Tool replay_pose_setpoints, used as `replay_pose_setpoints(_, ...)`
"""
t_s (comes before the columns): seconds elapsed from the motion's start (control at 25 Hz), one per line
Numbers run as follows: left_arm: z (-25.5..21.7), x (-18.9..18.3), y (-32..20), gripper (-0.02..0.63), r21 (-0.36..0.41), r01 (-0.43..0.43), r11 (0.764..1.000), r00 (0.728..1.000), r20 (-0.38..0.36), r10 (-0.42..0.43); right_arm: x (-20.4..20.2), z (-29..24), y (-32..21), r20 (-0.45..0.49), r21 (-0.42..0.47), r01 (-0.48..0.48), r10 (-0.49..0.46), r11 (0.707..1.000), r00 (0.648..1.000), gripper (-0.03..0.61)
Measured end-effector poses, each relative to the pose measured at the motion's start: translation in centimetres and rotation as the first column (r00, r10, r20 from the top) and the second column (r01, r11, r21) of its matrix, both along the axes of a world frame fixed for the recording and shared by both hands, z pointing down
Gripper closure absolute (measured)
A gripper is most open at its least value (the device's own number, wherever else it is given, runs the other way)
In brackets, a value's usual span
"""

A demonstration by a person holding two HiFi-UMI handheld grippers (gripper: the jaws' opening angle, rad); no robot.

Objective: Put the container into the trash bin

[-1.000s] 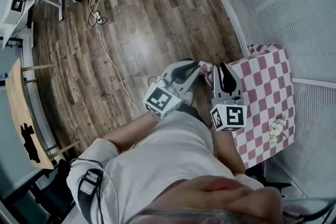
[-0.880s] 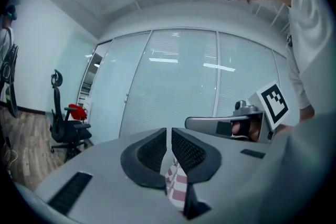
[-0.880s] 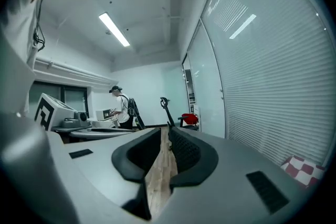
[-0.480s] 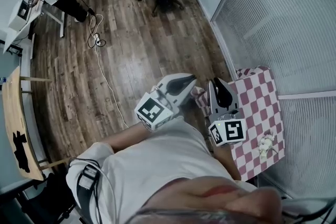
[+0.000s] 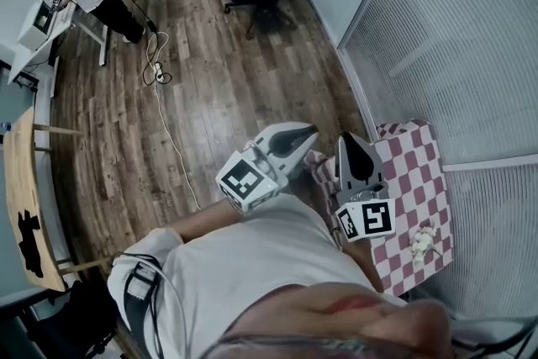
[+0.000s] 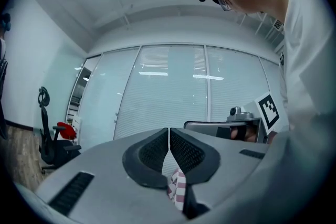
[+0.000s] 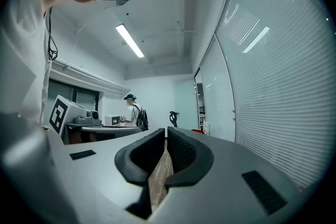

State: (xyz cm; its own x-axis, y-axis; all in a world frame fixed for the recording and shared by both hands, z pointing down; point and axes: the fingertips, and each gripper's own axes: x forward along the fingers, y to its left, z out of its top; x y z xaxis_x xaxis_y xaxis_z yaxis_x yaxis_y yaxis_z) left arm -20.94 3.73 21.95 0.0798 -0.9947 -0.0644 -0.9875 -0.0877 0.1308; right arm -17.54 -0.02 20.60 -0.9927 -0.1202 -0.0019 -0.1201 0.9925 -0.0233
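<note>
beside the checked table (image 5: 416, 172), both grippers hang level and empty. the left gripper (image 5: 309, 132) is clenched tight. the right gripper (image 5: 348, 140) has just been closing, its jaws together on nothing. no container or trash bin shows in any view, so this fits either before a pickup or after a drop. a small pale lump (image 5: 423, 241) on the cloth is too small to name.

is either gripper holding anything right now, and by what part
Nothing is held. The left gripper is shut and empty; the right gripper has just been closing its jaws, with nothing between them.
</note>
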Motion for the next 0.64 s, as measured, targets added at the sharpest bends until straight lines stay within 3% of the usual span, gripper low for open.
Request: replay_pose_setpoints(0.64,-0.84,-0.68,0.42,0.572,0.004,-0.003,1.000,1.000,0.014,0.003,-0.92,-0.65,0.72,0.001,0.003,0.016,-0.016,1.000,1.000,0.537)
